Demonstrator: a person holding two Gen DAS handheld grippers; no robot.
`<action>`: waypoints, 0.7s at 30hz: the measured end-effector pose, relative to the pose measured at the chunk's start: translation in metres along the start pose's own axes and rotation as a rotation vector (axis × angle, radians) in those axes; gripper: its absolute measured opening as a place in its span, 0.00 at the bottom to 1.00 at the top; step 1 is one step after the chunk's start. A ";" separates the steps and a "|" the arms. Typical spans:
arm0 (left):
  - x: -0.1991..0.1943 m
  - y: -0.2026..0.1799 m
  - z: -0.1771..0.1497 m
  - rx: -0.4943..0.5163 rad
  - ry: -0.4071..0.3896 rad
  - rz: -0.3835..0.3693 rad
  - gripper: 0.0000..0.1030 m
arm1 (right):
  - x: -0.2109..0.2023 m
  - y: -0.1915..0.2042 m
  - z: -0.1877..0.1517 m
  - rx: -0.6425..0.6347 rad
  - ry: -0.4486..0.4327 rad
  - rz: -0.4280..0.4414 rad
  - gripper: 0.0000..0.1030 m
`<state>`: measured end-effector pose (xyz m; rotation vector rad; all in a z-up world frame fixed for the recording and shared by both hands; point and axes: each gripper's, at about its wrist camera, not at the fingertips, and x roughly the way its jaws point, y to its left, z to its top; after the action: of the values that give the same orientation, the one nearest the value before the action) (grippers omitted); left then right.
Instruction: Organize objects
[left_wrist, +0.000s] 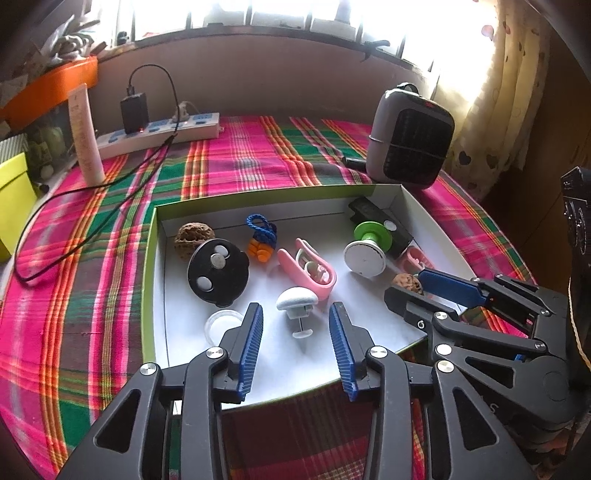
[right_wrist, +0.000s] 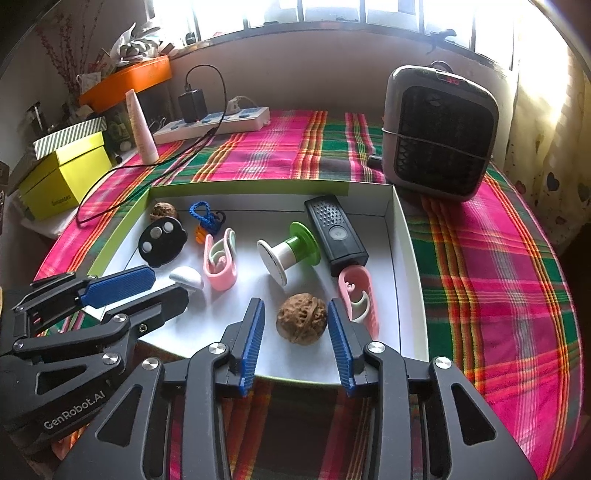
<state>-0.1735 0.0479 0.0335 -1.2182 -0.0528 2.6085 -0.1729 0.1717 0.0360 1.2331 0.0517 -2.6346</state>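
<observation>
- My right gripper (right_wrist: 295, 332) is nearest, jaws parted around a walnut (right_wrist: 301, 318), pads clear of it.
- My left gripper (left_wrist: 295, 339) stands apart around a white knob (left_wrist: 297, 301), untouched.
- Both lie in the white tray (right_wrist: 400, 229).

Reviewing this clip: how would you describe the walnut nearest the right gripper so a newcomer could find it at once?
Start at the shallow white tray on the plaid cloth. At its near edge, the right gripper has its blue fingers open on either side of a brown walnut, not touching it. A pink clip lies just beside it; the only other walnut sits in the far left corner.
</observation>
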 end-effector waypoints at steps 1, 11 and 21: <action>-0.002 0.000 0.000 -0.003 -0.004 0.007 0.35 | -0.002 0.000 0.000 -0.001 -0.005 0.000 0.36; -0.025 -0.003 -0.009 -0.014 -0.046 0.055 0.36 | -0.022 0.004 -0.008 0.005 -0.057 -0.003 0.36; -0.050 -0.005 -0.027 -0.008 -0.084 0.110 0.36 | -0.045 0.012 -0.026 -0.012 -0.083 -0.016 0.36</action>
<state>-0.1206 0.0381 0.0542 -1.1439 -0.0124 2.7556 -0.1225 0.1724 0.0540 1.1228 0.0630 -2.6920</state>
